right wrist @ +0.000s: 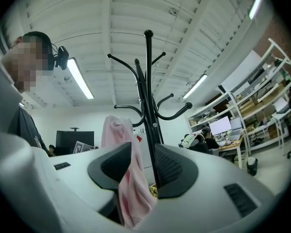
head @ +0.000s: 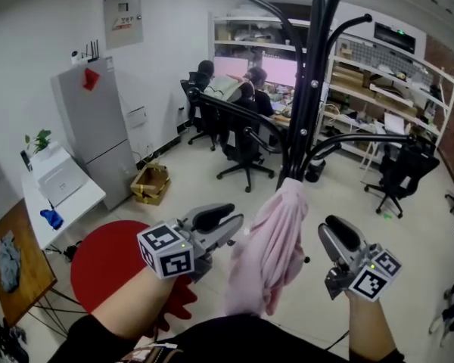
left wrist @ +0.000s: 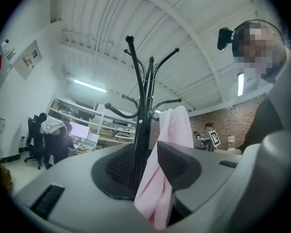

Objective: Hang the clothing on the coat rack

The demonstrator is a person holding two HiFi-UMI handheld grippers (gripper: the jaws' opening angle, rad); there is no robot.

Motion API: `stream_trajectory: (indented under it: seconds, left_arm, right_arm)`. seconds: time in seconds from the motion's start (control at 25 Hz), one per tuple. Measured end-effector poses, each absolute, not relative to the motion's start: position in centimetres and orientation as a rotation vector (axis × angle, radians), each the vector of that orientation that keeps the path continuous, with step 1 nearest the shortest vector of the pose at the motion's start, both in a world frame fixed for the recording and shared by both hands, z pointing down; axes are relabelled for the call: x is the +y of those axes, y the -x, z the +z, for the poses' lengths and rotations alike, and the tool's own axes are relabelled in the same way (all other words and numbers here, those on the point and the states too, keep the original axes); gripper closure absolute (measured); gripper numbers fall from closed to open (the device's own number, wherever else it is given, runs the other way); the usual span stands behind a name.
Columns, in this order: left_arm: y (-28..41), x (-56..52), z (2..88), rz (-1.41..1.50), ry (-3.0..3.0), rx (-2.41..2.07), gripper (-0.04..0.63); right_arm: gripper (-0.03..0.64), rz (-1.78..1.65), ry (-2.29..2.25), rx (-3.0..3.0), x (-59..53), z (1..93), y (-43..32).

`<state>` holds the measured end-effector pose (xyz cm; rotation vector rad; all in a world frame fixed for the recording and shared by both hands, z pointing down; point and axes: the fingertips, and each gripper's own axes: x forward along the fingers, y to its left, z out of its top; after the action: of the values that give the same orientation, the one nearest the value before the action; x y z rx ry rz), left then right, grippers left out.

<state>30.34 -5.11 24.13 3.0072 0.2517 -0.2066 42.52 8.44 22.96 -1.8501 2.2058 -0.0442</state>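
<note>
- Grey-bodied left gripper (head: 234, 229): jaws apart, gripping nothing; a fold of the pink garment (head: 272, 240) hangs in the gap, lying against one jaw without being pinched.
- Grey-bodied right gripper (head: 329, 237): jaws likewise apart and empty-handed; the same garment droops between them beside the rack's pole.
- Pink garment: draped over a low hook of the coat rack (head: 310, 104), hanging free between the two grippers, its lower end near the person's body.
- Black metal coat rack: upright pole with curved hooks at several heights, standing just beyond the grippers.
- Red round surface (head: 106, 267): near left, under the left forearm.
- Grey refrigerator (head: 94, 127): far left, against the wall.
- Cardboard box (head: 151, 181): on the floor, right of the refrigerator.
- Seated people (head: 242, 89): far side, at desks with lit monitors.
</note>
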Motion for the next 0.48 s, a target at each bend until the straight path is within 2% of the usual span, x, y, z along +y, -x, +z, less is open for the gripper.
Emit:
stream_trajectory:
  seconds: [0.2,0.48]
  left_arm:
    - [-26.0,-5.9,25.8,-0.2,-2.999,0.192,0.46]
    - [-18.7,-6.3,31.1,-0.129,-3.015,0.116,0.462]
  right_arm:
    - [0.46,0.033,1.818,2.308,11.4,22.6,-38.2]
    - [0.46,-0.009,1.414,2.693,11.1,26.8,-25.5]
